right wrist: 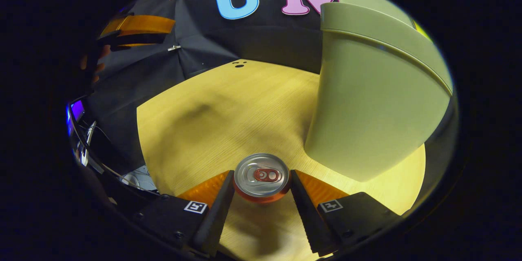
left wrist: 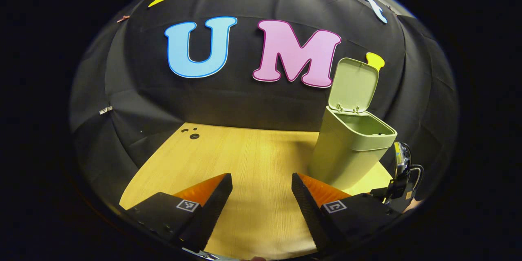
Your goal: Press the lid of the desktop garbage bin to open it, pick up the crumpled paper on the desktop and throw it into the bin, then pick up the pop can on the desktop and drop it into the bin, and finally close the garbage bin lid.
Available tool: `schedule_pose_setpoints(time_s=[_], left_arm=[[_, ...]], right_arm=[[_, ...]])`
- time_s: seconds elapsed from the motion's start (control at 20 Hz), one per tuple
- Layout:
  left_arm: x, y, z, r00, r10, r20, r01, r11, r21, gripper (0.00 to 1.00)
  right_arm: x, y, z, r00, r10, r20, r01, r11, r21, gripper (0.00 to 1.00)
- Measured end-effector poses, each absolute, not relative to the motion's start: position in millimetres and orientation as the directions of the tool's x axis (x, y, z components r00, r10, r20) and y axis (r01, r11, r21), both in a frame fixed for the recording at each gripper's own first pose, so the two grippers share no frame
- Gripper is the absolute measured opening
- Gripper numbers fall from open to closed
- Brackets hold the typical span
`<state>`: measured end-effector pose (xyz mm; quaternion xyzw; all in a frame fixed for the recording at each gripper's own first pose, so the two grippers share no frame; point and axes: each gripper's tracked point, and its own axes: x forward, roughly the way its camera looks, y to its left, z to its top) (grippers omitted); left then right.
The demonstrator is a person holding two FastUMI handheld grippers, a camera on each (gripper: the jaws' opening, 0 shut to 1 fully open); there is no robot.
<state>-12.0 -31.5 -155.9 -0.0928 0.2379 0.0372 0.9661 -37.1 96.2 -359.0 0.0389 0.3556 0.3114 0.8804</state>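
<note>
Right gripper view: the can [right wrist: 261, 177] sits upright at 6 o'clock between the right hand-held gripper's [right wrist: 261, 189] fingers, which touch both its sides. Bin [right wrist: 375, 102] looms at 2 o'clock, lid [left wrist: 354, 85] up. Lift straight, clear the rim, release over the opening. Left hand-held gripper [left wrist: 261, 189] hovers wide open, empty, over the counter [left wrist: 253, 151].
</note>
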Motion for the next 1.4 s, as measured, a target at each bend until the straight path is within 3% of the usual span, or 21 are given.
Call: schedule_pose_setpoints(time_s=[0.85,1.4], left_arm=[[-3,-54,-167,0.884,-0.015,-0.467,-0.088,0.976,-0.197,0.94],[-11,-42,-172,0.882,-0.010,-0.472,-0.099,0.973,-0.207,0.94]], right_arm=[[18,48,-151,0.702,0.621,-0.349,-0.491,0.777,0.394,0.84],[98,-6,-86,0.851,0.487,-0.194,-0.407,0.847,0.341,0.83]])
